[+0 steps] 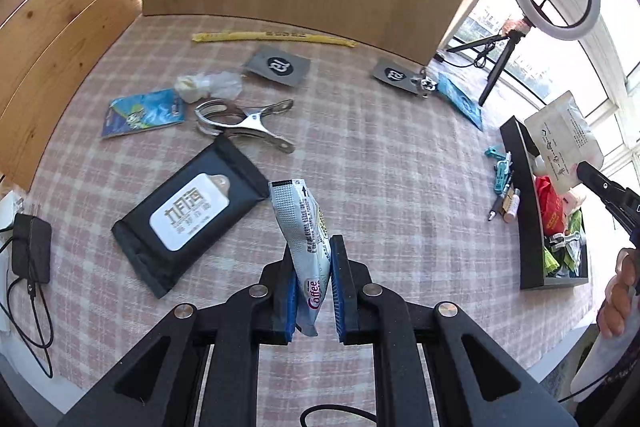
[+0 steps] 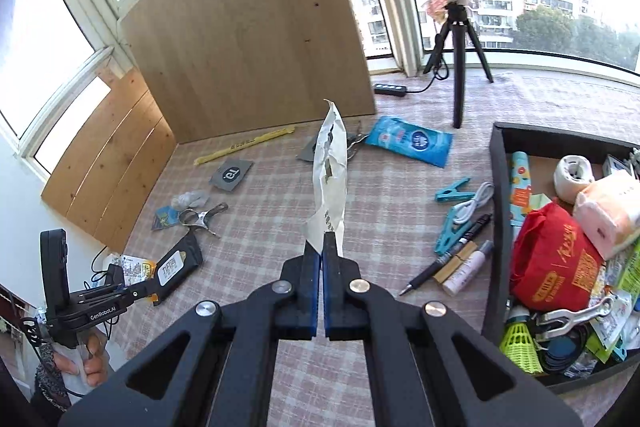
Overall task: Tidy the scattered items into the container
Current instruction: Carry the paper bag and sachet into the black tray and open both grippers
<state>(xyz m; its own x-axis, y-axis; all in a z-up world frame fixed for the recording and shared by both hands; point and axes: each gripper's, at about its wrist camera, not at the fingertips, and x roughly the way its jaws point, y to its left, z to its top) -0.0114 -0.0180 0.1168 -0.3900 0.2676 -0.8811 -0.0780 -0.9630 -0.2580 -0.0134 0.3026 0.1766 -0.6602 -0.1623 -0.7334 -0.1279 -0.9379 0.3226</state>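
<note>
Left gripper [image 1: 314, 269] clamped on a coffee sachet [image 1: 306, 239], lifted above the checked cloth [image 1: 380, 167], near the black wipes pack [image 1: 188, 215]. Right gripper [image 2: 322, 247] pressed shut on a white packet [image 2: 330, 179], held upright in the air left of the black tray [image 2: 494, 227]. Tray already full of items. Clip [image 1: 244, 123], yellow strip [image 1: 272, 37] and pen [image 2: 448, 259] lying on the cloth.
</note>
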